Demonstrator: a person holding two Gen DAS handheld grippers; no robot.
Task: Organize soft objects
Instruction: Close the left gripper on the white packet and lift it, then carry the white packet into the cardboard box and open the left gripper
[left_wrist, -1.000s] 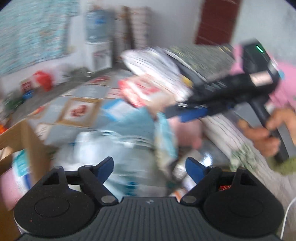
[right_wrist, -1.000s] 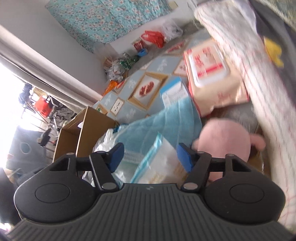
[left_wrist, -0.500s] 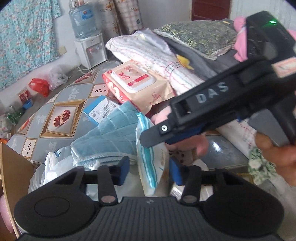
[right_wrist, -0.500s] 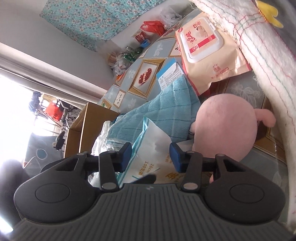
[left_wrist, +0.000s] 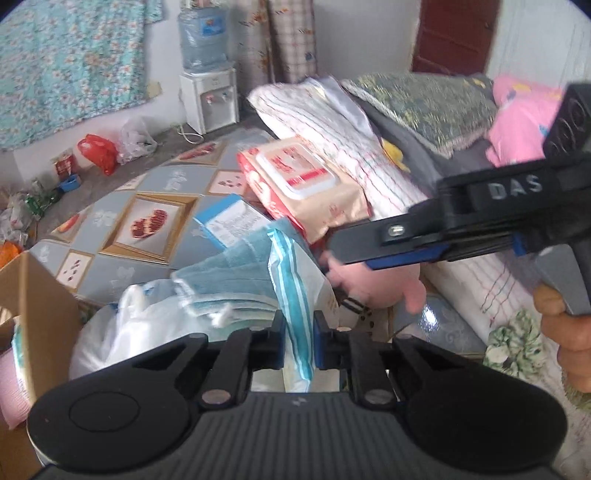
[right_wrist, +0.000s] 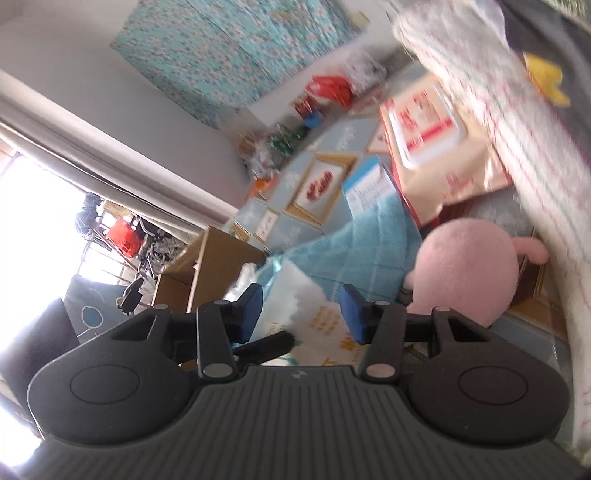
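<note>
My left gripper (left_wrist: 298, 341) is shut on the edge of a white pack with blue stripes (left_wrist: 295, 291), held upright. The pack also shows in the right wrist view (right_wrist: 314, 314), between the pads of my right gripper (right_wrist: 301, 314), which is open and not touching it. A folded blue towel (left_wrist: 229, 280) lies just behind the pack. A pink plush toy (right_wrist: 465, 273) sits to the right of it. In the left wrist view the right gripper's body (left_wrist: 461, 229) crosses above the plush (left_wrist: 373, 280).
A wet-wipes pack (left_wrist: 303, 184) and a small blue box (left_wrist: 229, 221) lie on the patterned mat. A white plastic bag (left_wrist: 129, 332) and a cardboard box (left_wrist: 33, 317) stand at left. Folded bedding (left_wrist: 369, 147) is stacked at right.
My left gripper closed on the striped pack. My right gripper opened wider and drew back from the pack.
</note>
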